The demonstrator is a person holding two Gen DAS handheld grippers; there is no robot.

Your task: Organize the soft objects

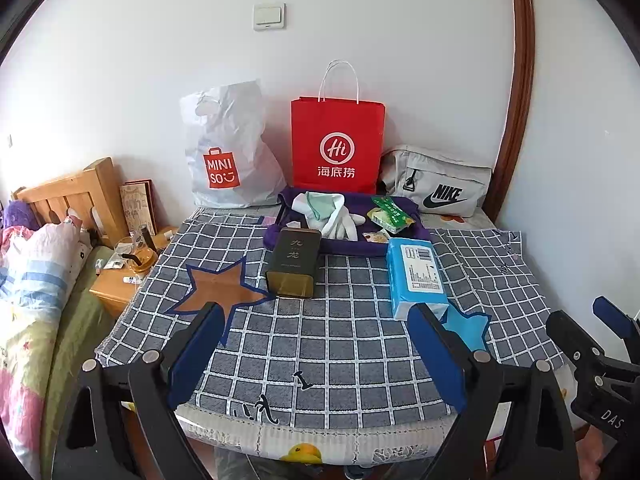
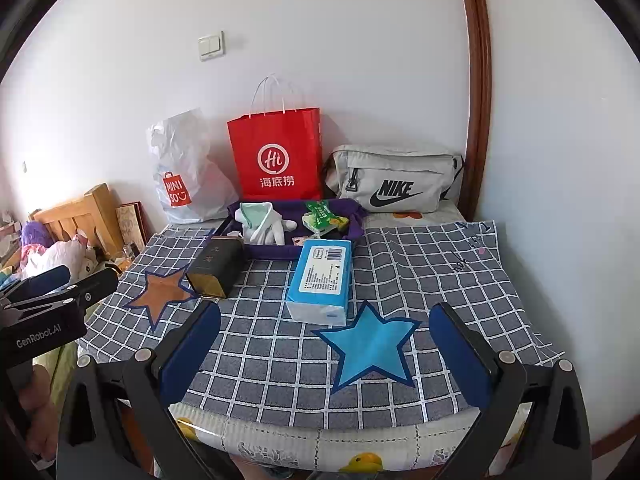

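Observation:
A blue tissue pack [image 1: 416,276] [image 2: 322,280] lies on the checked cloth [image 1: 304,344] [image 2: 280,344] in front of a purple tray [image 1: 400,248] [image 2: 352,220]. The tray holds white gloves [image 1: 332,216] [image 2: 268,222] and a green packet [image 1: 390,214] [image 2: 324,218]. A dark tin [image 1: 294,262] [image 2: 216,266] stands left of the tray. An orange star [image 1: 222,292] [image 2: 160,290] and a blue star [image 1: 468,326] [image 2: 370,346] mark the cloth. My left gripper [image 1: 316,344] is open and empty at the table's near edge. My right gripper [image 2: 324,348] is open and empty over the blue star.
A white Miniso bag [image 1: 228,148] [image 2: 184,172], a red paper bag [image 1: 336,144] [image 2: 278,154] and a grey Nike pouch [image 1: 440,184] [image 2: 394,180] stand against the wall. A bed [image 1: 36,280] and a nightstand [image 1: 124,276] are at left.

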